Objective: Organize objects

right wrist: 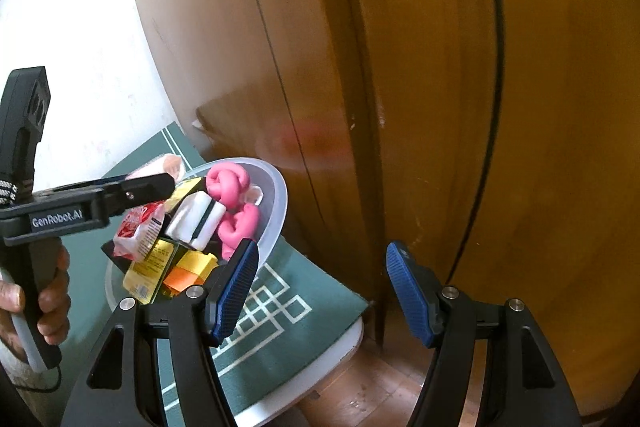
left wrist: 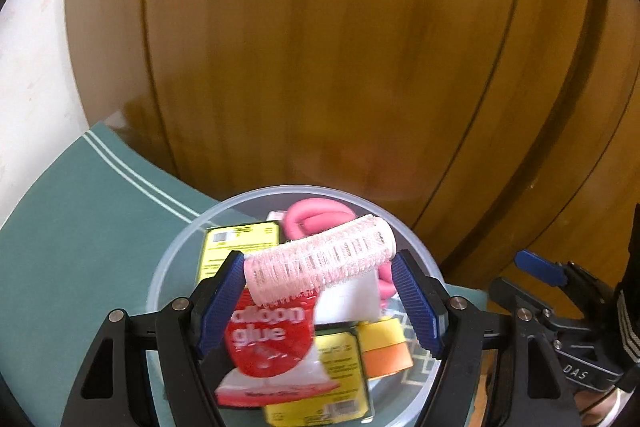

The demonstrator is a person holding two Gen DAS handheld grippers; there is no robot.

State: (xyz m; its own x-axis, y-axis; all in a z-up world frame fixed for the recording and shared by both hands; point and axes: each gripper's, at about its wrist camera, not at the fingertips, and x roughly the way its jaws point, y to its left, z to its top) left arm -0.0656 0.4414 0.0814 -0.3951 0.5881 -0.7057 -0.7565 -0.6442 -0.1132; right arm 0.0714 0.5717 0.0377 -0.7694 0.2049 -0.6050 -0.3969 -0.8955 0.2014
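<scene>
The left wrist view looks steeply down, close over the bowl, whereas the right wrist view looks down from its right, slightly farther off; both share the bowl, green mat and wooden door.

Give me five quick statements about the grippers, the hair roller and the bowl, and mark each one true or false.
1. The left gripper is shut on the pink hair roller. True.
2. The right gripper holds the balloon glue packet. False: its jaws are open with nothing between them.
3. The roller hangs over the clear bowl. True.
4. The bowl is empty. False: it holds the glue packet, pink foam twists, yellow cards and more.
5. The bowl sits on a green mat. True.
</scene>
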